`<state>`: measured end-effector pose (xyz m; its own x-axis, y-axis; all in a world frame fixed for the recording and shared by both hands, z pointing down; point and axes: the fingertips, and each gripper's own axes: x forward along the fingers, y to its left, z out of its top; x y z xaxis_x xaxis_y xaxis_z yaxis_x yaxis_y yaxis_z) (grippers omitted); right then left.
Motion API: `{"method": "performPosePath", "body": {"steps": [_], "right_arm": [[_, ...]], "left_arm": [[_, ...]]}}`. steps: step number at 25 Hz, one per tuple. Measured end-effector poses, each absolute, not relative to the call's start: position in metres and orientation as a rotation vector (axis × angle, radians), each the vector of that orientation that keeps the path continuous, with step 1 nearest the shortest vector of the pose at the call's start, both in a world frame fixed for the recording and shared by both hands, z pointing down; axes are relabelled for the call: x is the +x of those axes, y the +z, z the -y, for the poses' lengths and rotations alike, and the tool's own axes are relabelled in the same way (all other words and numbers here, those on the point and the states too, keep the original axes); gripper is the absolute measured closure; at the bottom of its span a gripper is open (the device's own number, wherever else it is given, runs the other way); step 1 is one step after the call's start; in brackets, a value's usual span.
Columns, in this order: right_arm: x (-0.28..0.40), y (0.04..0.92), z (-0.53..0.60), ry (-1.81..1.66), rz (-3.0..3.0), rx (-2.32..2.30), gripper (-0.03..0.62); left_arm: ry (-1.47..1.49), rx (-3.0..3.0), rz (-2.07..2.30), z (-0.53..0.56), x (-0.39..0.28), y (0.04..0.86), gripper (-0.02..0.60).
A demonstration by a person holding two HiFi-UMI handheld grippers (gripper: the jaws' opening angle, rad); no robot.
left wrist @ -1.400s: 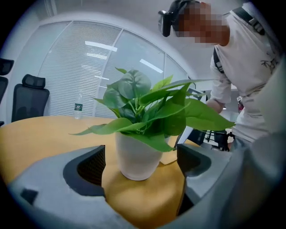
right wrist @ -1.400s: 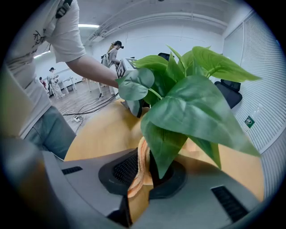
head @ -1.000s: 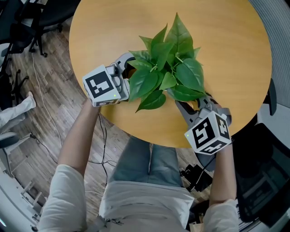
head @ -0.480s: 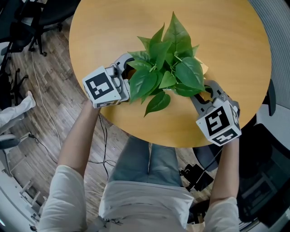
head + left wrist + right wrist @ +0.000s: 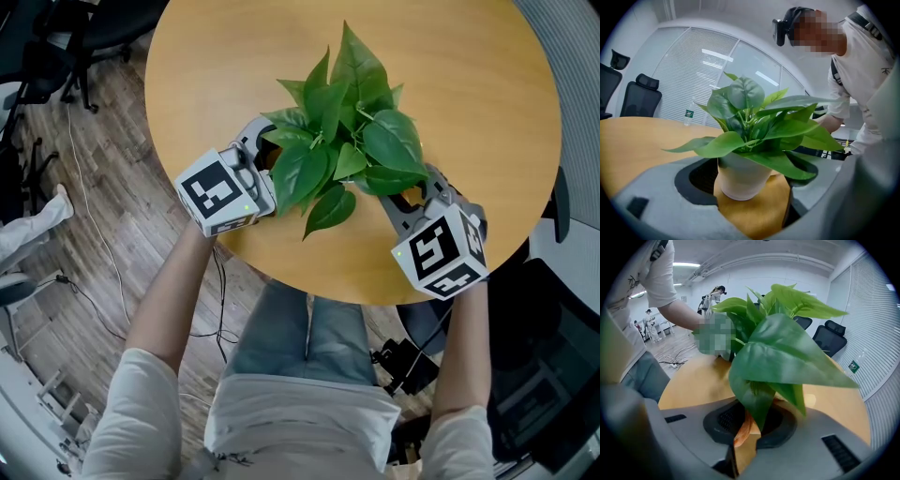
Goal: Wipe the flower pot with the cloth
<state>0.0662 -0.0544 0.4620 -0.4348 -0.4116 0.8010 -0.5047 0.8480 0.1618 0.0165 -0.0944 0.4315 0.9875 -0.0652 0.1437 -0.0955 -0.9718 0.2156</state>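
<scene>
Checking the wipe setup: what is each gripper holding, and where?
Right gripper pinches a bunched part of the cloth. The pot stands between the wide jaws of the left gripper; contact unclear.

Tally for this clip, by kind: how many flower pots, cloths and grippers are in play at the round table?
flower pot: 1
cloth: 1
grippers: 2 (left gripper, right gripper)
Total: 4

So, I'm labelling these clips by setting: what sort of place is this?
Probably an office meeting room: black high-backed office chairs, a glass wall with white blinds, a round wooden table.
</scene>
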Motion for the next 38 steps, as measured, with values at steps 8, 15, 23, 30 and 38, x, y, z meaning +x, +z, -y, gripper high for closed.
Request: {"method": "performPosePath", "body": {"steps": [8,15,23,30,38], "right_arm": [[0.06,0.465,0.047,0.147,2.103,0.661,0.545],[0.06,0.462,0.046,0.152,2.114,0.659,0.545],[0.056,0.462,0.041,0.175,2.136,0.664,0.545],[0.052,0.463,0.04,0.17,2.139,0.655,0.545],[0.046,0.463,0.032,0.168,2.145,0.636,0.545]], "left_arm": [[0.193,2.877,0.347,0.093,0.017,0.433,0.149],[0.212,2.835,0.517,0.091,0.016,0.43,0.15],[0.225,2.781,0.664,0.094,0.015,0.43,0.152],[0.247,2.748,0.804,0.092,0.015,0.432,0.153],[0.272,2.69,0.915,0.089,0.017,0.433,0.156]]}}
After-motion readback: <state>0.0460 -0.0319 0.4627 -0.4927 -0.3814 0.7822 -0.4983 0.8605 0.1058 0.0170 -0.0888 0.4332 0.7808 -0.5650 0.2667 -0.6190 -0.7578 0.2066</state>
